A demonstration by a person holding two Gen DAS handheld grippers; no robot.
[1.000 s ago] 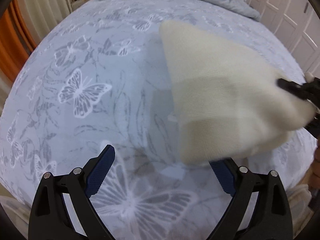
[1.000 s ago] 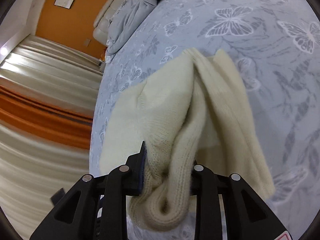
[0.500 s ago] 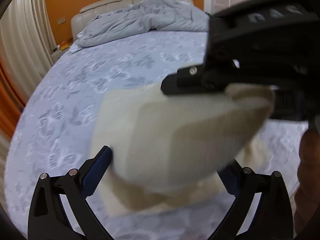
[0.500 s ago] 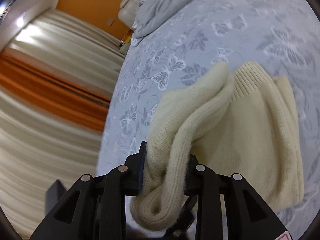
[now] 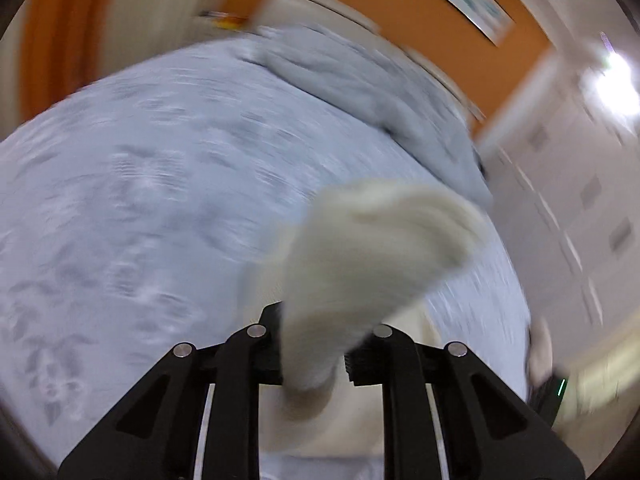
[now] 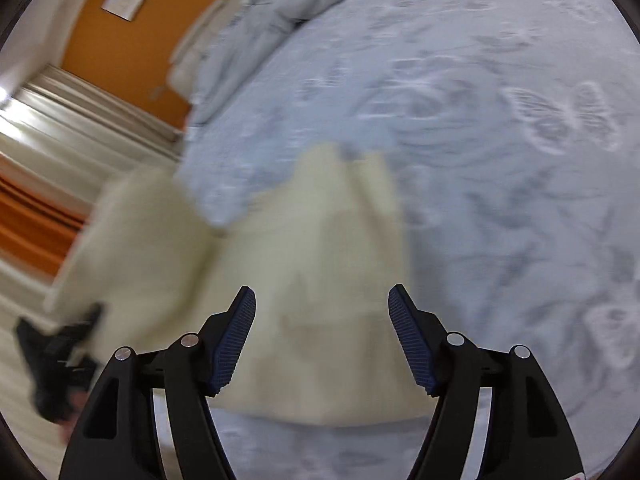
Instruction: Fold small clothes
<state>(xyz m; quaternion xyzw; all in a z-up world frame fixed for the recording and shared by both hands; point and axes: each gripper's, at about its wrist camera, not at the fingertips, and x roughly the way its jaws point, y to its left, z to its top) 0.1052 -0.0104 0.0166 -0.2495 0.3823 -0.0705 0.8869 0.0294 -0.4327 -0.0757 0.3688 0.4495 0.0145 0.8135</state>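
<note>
A cream knit garment [image 5: 380, 248] hangs in a bunch over the butterfly-print bed sheet [image 5: 140, 200]. My left gripper [image 5: 316, 340] has its jaws closing, and a fold of the knit is pinched between the pads. In the right wrist view the garment [image 6: 320, 240] lies partly spread on the sheet [image 6: 500, 160], with one side lifted to the left by my left gripper [image 6: 56, 352]. My right gripper [image 6: 322, 292] hovers just above the cloth with its jaws opening and nothing pressed between its blue pads. Both views are motion-blurred.
A crumpled grey duvet [image 5: 360, 80] lies at the head of the bed against an orange wall. White wardrobe doors [image 5: 580, 220] stand on the right. Cream and orange curtains [image 6: 40, 160] hang beside the bed.
My right gripper has let go of the knit and its jaws stand apart. My left gripper, wide open before, has risen, rolled and shut on a fold of the garment.
</note>
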